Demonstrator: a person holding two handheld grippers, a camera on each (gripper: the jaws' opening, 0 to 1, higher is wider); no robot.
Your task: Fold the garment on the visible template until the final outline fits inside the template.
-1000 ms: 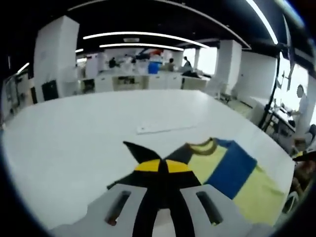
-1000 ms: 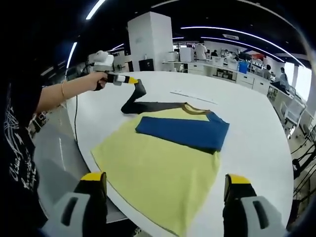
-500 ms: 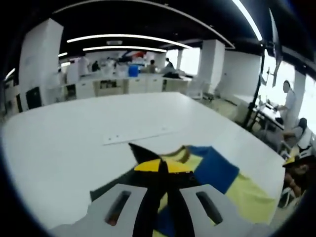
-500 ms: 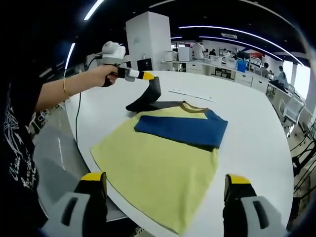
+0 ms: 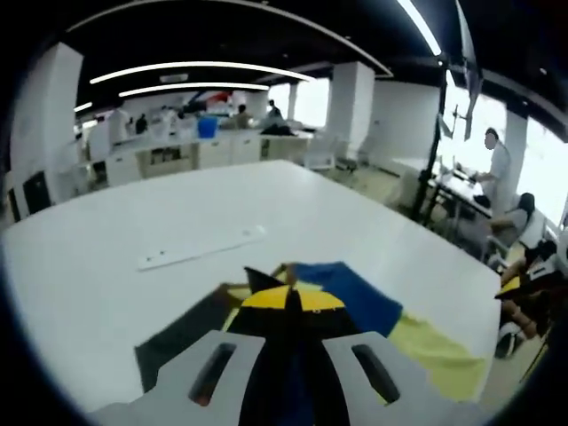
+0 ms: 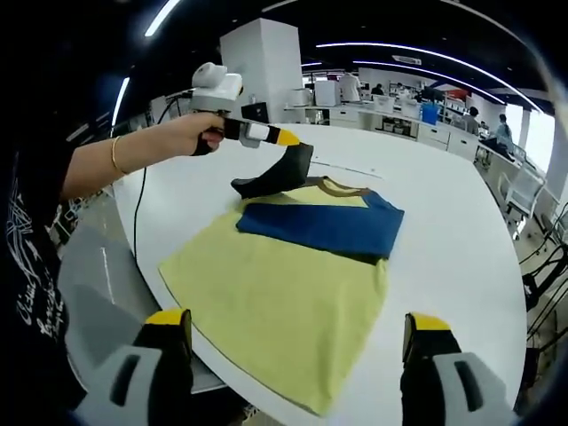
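Our left gripper (image 6: 286, 138), jaws pinching dark sleeve (image 6: 280, 176), lifts it off white bench (image 6: 461, 240) at 12 o'clock in right gripper view. Shirt (image 6: 284, 293), yellow with blue band (image 6: 324, 228), lies flat at centre. Our right gripper (image 6: 297, 333) hovers at 6 o'clock, jaws spread, touching nothing.

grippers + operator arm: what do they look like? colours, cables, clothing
Right gripper: two light grey jaws with slot cutouts, black fingers capped yellow. Left gripper: same grey, black and yellow build, white box on top, black cable trailing from the handle. The hand has a gold bracelet at the wrist; black printed top.
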